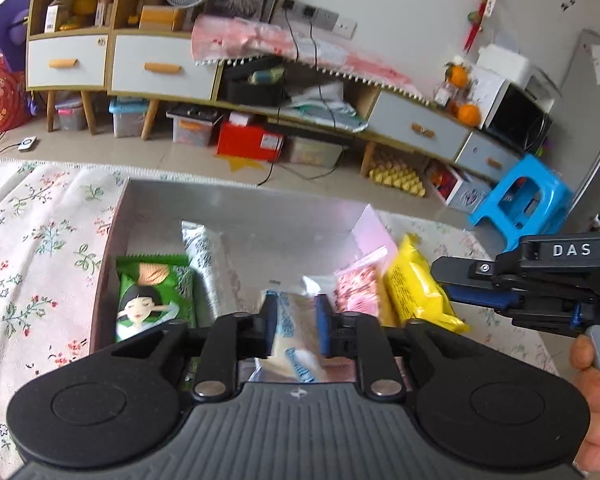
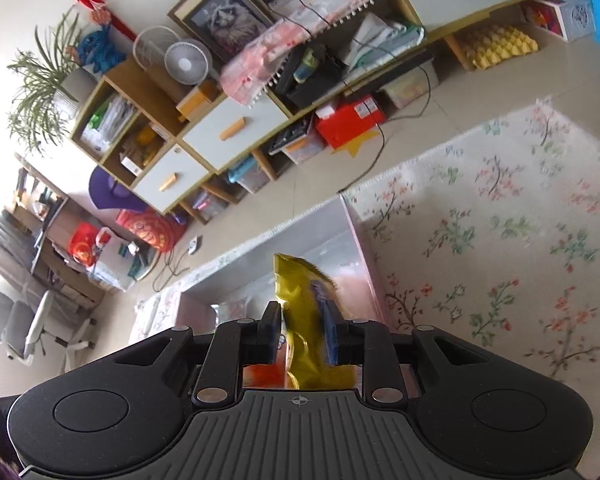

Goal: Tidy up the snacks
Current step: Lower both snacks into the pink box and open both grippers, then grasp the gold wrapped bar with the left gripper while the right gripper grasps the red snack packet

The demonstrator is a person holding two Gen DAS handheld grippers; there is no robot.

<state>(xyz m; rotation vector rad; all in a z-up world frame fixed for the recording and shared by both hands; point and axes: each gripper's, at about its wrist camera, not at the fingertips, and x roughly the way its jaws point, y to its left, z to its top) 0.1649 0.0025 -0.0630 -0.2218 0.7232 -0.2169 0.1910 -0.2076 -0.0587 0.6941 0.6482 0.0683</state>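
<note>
The left tool [image 1: 294, 326] stands over a shallow silver-lined box [image 1: 236, 208] that sits on a floral cloth [image 1: 40, 240]. A pale snack packet with blue print [image 1: 296, 332] lies between its pads; the pads sit close against its sides, though the blur leaves it unclear whether they press on it or stand just free.

Inside the box, a green packet with a cartoon face [image 1: 148, 296] lies at the left wall, with a white packet [image 1: 200, 248] just beside it. A pink packet [image 1: 356, 288] leans at the right wall, and a yellow packet [image 1: 416, 284] lies just outside that wall on the cloth.

The right tool [image 2: 304, 330] holds a gold packet [image 2: 304, 308] upright between its pads, above the right end of the same box [image 2: 300, 236]. The packet fills the gap, so the tool reads as closed on it. In the left view this tool [image 1: 452, 280] enters from the right, near the yellow packet, with the person's hand [image 1: 596, 396] below it.
</note>
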